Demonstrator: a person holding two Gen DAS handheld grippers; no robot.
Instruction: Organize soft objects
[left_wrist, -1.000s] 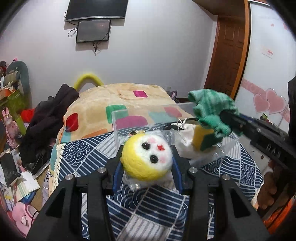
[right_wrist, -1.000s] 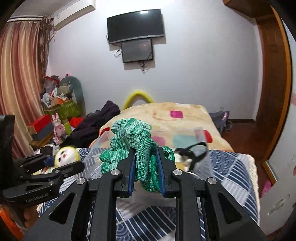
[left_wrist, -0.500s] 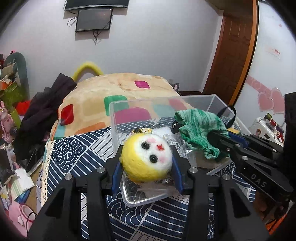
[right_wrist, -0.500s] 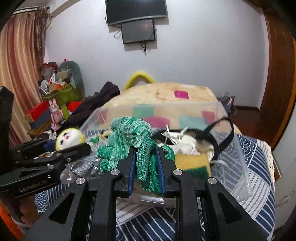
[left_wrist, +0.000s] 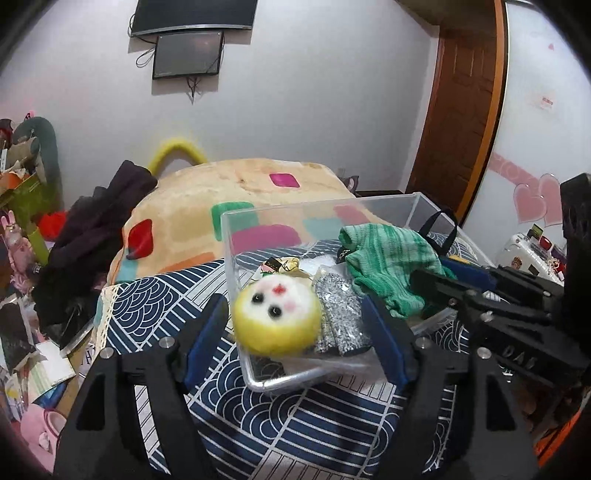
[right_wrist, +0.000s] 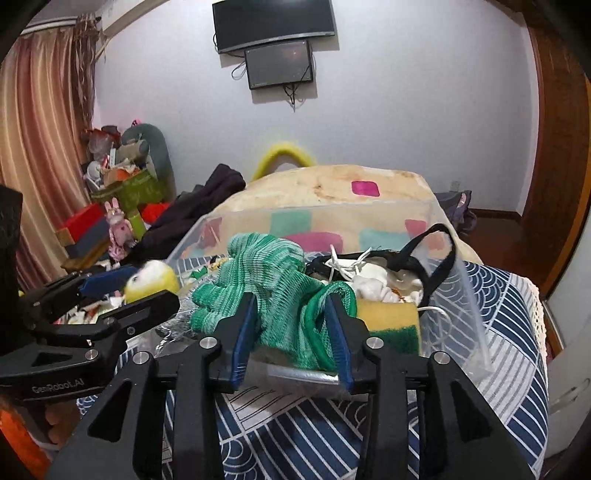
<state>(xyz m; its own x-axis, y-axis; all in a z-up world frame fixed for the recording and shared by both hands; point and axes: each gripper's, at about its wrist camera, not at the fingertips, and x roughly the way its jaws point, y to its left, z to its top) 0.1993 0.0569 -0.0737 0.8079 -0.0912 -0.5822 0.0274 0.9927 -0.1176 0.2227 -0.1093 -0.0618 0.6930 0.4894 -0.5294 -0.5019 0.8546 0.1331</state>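
1. On the far left, dark clothes (left_wrist: 92, 236) lie piled beside the bed, well apart from the work.
2. The left gripper (left_wrist: 295, 325) has its jaws spread wide – it holds nothing. There is a gap on each side of the yellow plush ball (left_wrist: 276, 318).
3. The plush ball, with its little white face, sits in the near left corner of the clear plastic bin (left_wrist: 236, 266), close to the left wall.
4. Just right of the ball lies a silver glittery pouch (left_wrist: 338, 314), touching it.
5. The right gripper (right_wrist: 291, 332) has its jaws let go too – the green knit glove (right_wrist: 266, 280) lies loose between them, draped over the near rim of the bin.
6. Right of the glove, a yellow and green sponge (right_wrist: 388, 319) rests by the front wall.
7. A black strap (right_wrist: 436, 258) loops up near the right wall.
8. The bin sits on a blue patterned blanket (right_wrist: 491, 317), which is bare to the right of it.
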